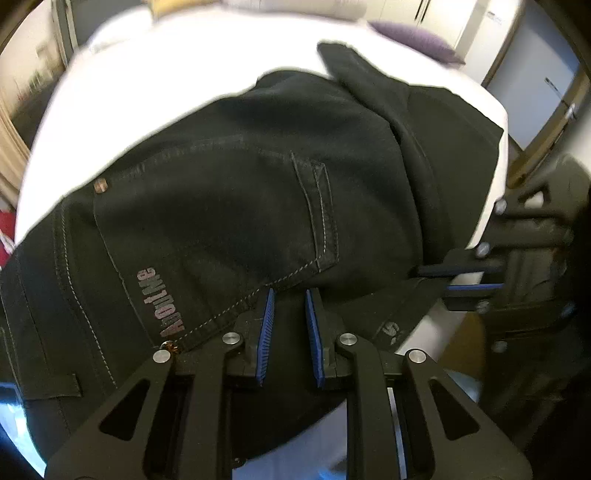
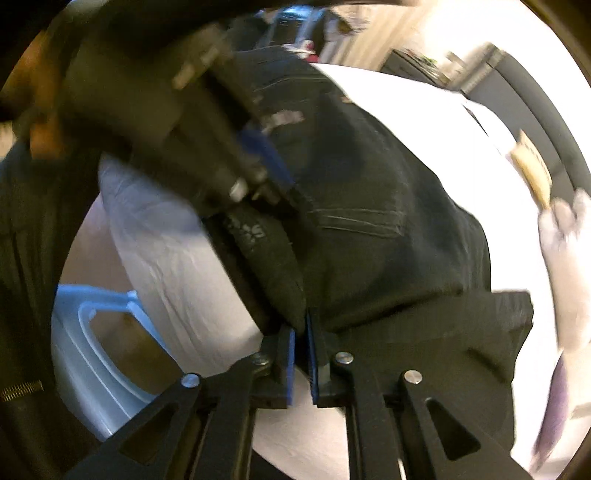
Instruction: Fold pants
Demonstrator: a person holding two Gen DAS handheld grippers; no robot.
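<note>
Nearest in the left wrist view, the left gripper (image 1: 289, 295), black with blue ribbed pads, points steeply down with a narrow gap between its jaws. The pads grip nothing: dark cloth lies behind and below the gap, and the tips sit just at the near edge of the black denim pants (image 1: 236, 192). Directly beyond the tips lies the seat of the pants, with a stitched back pocket (image 1: 258, 221) carrying a pink printed logo (image 1: 162, 306) along its near side and a small copper rivet (image 1: 99, 185) at its far corner.

To the right, at the near edge of the cloth, the right gripper (image 1: 461, 278) reaches in sideways. In its own view, the right gripper (image 2: 301, 325) has its jaws nearly together, and a fold of the pants (image 2: 369, 229) runs down into the thin slot between the blue pads; whether the pads actually press on it cannot be told from the blurred picture. The left gripper (image 2: 269, 166) appears there as a smeared black and blue shape over the upper left part of the garment.

The pants lie bunched on a white sheet-covered bed (image 1: 184, 74), with one leg folded back across the far right. A light blue plastic chair (image 2: 85, 332) stands beside the bed. Farther off, a purple cushion (image 1: 417, 40) rests at the far edge of the bed, with pale cupboard doors (image 1: 461, 22) behind it.
</note>
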